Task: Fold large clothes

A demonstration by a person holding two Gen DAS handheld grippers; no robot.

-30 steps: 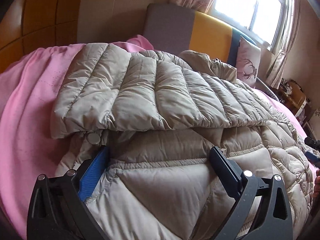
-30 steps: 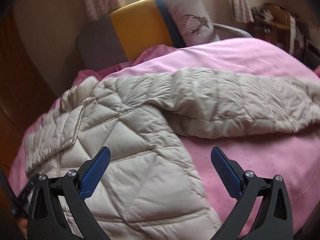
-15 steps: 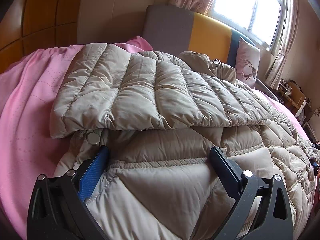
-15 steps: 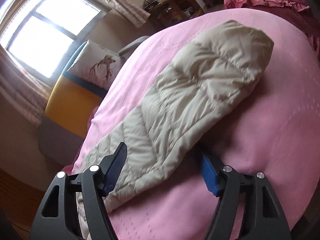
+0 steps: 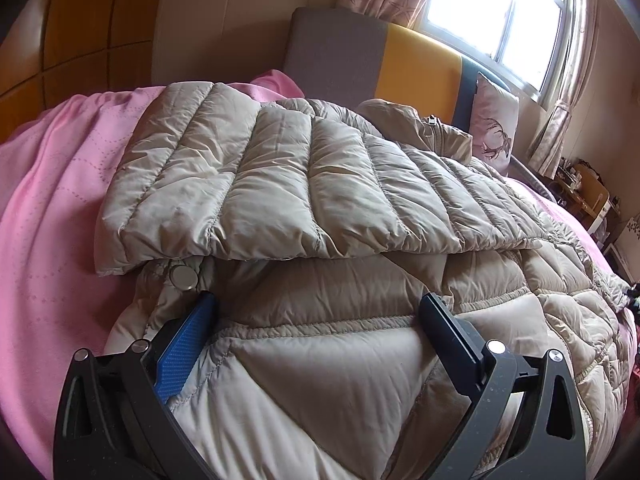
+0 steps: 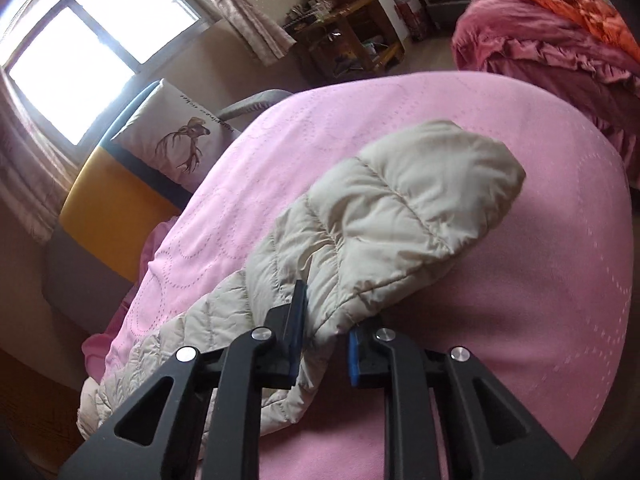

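A beige quilted down jacket (image 5: 320, 352) lies on the pink bedspread (image 5: 52, 208). One sleeve (image 5: 280, 184) is folded across its body. My left gripper (image 5: 316, 308) is open and rests on the jacket's body, its jaws wide apart over the fabric. In the right wrist view the other sleeve (image 6: 400, 208) stretches out over the pink bedspread (image 6: 540, 320). My right gripper (image 6: 324, 316) is shut on this sleeve, pinching its lower edge partway along. The cuff end lies beyond the fingers.
A grey and yellow headboard (image 5: 380, 56) and a deer-print pillow (image 5: 494, 120) stand at the bed's head under a window (image 5: 500, 12). A wooden wall (image 5: 80, 32) is at the left. A cluttered desk (image 6: 348, 36) and a dark pink quilt (image 6: 560, 32) lie beyond the bed.
My right gripper swung from the jacket's body to the outstretched sleeve, and its jaws closed on the sleeve. The left gripper has stayed open on the jacket, barely moving.
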